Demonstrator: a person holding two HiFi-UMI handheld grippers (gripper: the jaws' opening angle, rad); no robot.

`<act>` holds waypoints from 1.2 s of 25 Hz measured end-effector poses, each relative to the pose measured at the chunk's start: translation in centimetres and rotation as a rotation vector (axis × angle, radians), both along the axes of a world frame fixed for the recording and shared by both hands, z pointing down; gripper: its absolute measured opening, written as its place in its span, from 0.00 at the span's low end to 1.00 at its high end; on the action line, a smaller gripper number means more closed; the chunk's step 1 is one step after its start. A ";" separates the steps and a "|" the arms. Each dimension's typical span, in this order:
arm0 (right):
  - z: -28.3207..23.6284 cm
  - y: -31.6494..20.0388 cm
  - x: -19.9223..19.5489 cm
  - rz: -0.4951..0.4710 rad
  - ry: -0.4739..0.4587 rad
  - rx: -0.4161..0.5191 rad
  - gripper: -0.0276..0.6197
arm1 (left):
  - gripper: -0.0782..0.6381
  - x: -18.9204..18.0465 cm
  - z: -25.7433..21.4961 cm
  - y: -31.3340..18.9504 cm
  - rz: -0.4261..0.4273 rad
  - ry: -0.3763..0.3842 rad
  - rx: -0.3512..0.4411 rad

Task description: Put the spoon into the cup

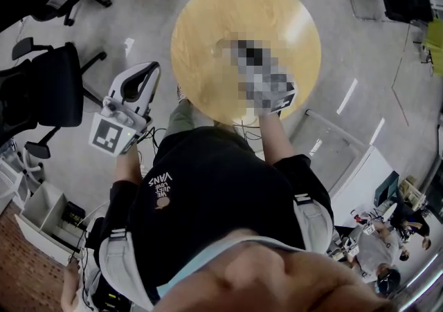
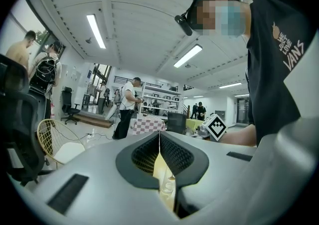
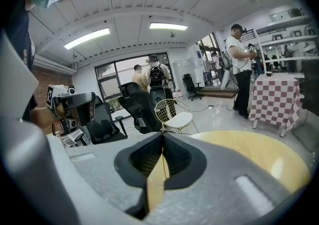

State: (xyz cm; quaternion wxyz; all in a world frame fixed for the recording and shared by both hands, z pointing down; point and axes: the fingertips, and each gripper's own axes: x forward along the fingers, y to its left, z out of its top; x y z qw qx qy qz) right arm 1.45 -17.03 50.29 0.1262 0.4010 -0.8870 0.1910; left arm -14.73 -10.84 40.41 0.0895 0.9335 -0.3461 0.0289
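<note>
No spoon shows in any view. Through the slit below the left jaws there is a faint clear shape I cannot identify. The round wooden table (image 1: 208, 20) stands in front of the person. My left gripper (image 1: 148, 72) is held off the table's left edge, above the floor; in its own view the left gripper (image 2: 159, 134) has its jaws together with nothing between them. My right gripper (image 1: 243, 49) reaches over the tabletop, mostly under a mosaic patch. In its own view the right gripper (image 3: 163, 135) is also closed and empty, with the table (image 3: 259, 154) at its right.
Black office chairs (image 1: 48, 86) stand left of the table. A wire chair (image 3: 172, 114) and a checkered-cloth table (image 3: 279, 99) lie beyond. Several people stand around the room. A white storage box (image 1: 41, 217) sits on the floor at lower left.
</note>
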 end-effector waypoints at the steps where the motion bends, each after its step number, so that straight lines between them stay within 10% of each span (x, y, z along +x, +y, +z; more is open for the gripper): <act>1: 0.2 -0.1 0.1 0.001 0.004 -0.003 0.05 | 0.10 0.1 0.1 0.0 -0.003 -0.002 -0.007; 30: 4.6 -1.0 -0.8 0.033 0.098 0.007 0.05 | 0.10 -0.9 1.1 -0.1 -0.002 0.019 0.016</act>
